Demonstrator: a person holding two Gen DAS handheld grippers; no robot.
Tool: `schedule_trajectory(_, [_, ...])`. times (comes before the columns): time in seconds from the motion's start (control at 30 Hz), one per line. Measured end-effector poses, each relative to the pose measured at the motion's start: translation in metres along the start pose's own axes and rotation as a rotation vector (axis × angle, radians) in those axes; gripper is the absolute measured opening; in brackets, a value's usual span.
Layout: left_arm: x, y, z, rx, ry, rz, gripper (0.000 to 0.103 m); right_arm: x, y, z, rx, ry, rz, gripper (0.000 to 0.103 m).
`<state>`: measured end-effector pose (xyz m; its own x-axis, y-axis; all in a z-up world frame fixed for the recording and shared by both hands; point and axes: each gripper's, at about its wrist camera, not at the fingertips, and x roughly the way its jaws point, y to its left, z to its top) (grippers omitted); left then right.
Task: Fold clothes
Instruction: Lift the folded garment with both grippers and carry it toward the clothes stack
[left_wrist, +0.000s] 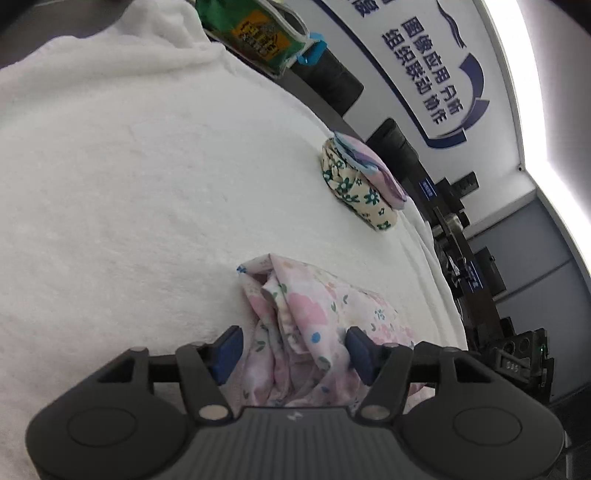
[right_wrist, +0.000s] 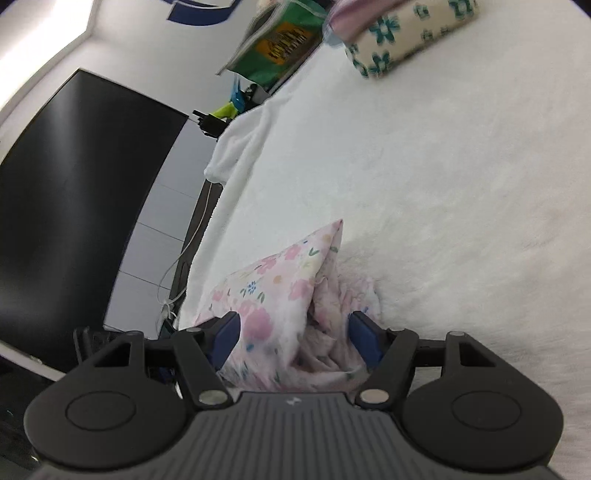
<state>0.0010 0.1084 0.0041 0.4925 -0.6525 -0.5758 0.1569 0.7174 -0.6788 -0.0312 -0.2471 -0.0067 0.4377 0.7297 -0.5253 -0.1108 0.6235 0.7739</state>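
left gripper (left_wrist: 293, 354): black two-finger body with blue pads, jaws spread wide. Bunched cloth sits in the gap; pads not clamped on it as far as I can tell.
right gripper (right_wrist: 293, 341): same build, jaws also wide. Cloth fills the gap between the blue pads; contact unclear, no pinch visible.
garment: crumpled thin white cloth with pink flowers and small blue/green sprigs (left_wrist: 306, 325), lying on the table cover near its edge, directly under both grippers. In the right wrist view one corner (right_wrist: 325, 251) stands up in a peak.
surface: white fluffy towel-like cover (left_wrist: 129, 184) over the whole work table, rumpled at the far corner.
folded stack: cream cloth with dark green flower print, folded into a block (left_wrist: 354, 188), with a pink-lilac folded piece (left_wrist: 369, 162) on top. Well apart from the crumpled garment, close to the far edge of the cover.
green bag: green packet with a yellow-orange label panel and white trim (left_wrist: 255, 33), beyond the cover's edge. Label print blurred, not readable.
wall sign: white panel with blue Chinese characters and a blue curved logo (left_wrist: 436, 66); it appears to read 图像应用分析 and 组织联动协作, sideways in frame.
dark panel: large black flat rectangle (right_wrist: 74, 184) off the table side, right wrist view.
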Motion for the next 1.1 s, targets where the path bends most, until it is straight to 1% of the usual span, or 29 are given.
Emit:
schedule_trajectory(0.07, [0.003,0.0,0.003,-0.002,0.013,0.001,0.059,0.0,0.002,-0.001,-0.022,0.002,-0.048,0.068])
schedule_trajectory(0.1, [0.005,0.0,0.004,-0.003,0.02,0.001,0.058,0.004,0.004,-0.003,-0.033,0.009,-0.056,0.067])
schedule_trajectory(0.13, [0.006,0.0,0.006,-0.004,0.027,0.001,0.047,0.008,0.006,-0.006,-0.046,0.015,-0.054,0.065])
schedule_trajectory(0.17, [0.009,-0.002,0.005,-0.001,0.038,0.0,0.032,0.013,0.009,-0.008,-0.059,0.022,-0.052,0.056])
schedule_trajectory(0.2, [0.009,-0.004,0.001,0.0,0.025,0.005,0.031,0.016,0.012,-0.011,-0.081,0.025,-0.051,0.04])
schedule_trajectory(0.27, [0.004,-0.004,-0.007,0.008,-0.007,0.012,0.025,0.02,0.02,-0.017,-0.137,0.019,-0.044,0.027])
schedule_trajectory(0.3, [0.0,-0.003,-0.011,-0.002,-0.028,0.003,0.023,0.021,0.023,-0.019,-0.157,0.007,-0.033,0.022])
schedule_trajectory(0.33, [-0.004,-0.003,-0.014,-0.002,-0.048,-0.009,0.02,0.021,0.025,-0.019,-0.171,-0.005,-0.018,0.02])
schedule_trajectory(0.37, [-0.009,-0.004,-0.016,-0.002,-0.069,-0.02,0.019,0.019,0.026,-0.019,-0.179,-0.017,0.0,0.016])
schedule_trajectory(0.43, [-0.018,-0.009,-0.017,0.007,-0.11,-0.042,0.018,0.015,0.031,-0.017,-0.202,-0.046,0.031,0.014])
schedule_trajectory(0.5, [-0.025,-0.023,-0.008,0.034,-0.142,-0.061,0.018,0.006,0.043,-0.012,-0.243,-0.089,0.042,0.014])
schedule_trajectory(0.57, [-0.025,-0.053,0.023,0.077,-0.164,-0.078,0.018,-0.011,0.058,-0.001,-0.294,-0.144,0.038,0.014])
schedule_trajectory(0.63, [-0.025,-0.083,0.054,0.12,-0.185,-0.095,0.018,-0.036,0.08,0.019,-0.365,-0.215,0.009,0.014])
schedule_trajectory(0.73, [0.011,-0.111,0.105,0.131,-0.198,-0.106,0.018,-0.072,0.112,0.062,-0.487,-0.335,-0.053,0.014])
schedule_trajectory(0.8, [0.035,-0.129,0.138,0.138,-0.206,-0.114,0.018,-0.089,0.124,0.104,-0.519,-0.39,-0.085,0.014])
schedule_trajectory(0.87, [0.06,-0.148,0.172,0.145,-0.215,-0.121,0.018,-0.099,0.126,0.145,-0.534,-0.423,-0.118,0.014])
schedule_trajectory(0.97, [0.096,-0.175,0.223,0.155,-0.228,-0.132,0.019,-0.097,0.108,0.208,-0.492,-0.407,-0.16,0.014])
schedule_trajectory(1.03, [0.133,-0.161,0.24,0.085,-0.183,-0.119,0.019,-0.085,0.085,0.245,-0.438,-0.359,-0.179,0.014])
schedule_trajectory(1.1, [0.161,-0.149,0.242,0.054,-0.175,-0.1,0.019,-0.067,0.06,0.272,-0.397,-0.306,-0.199,0.014])
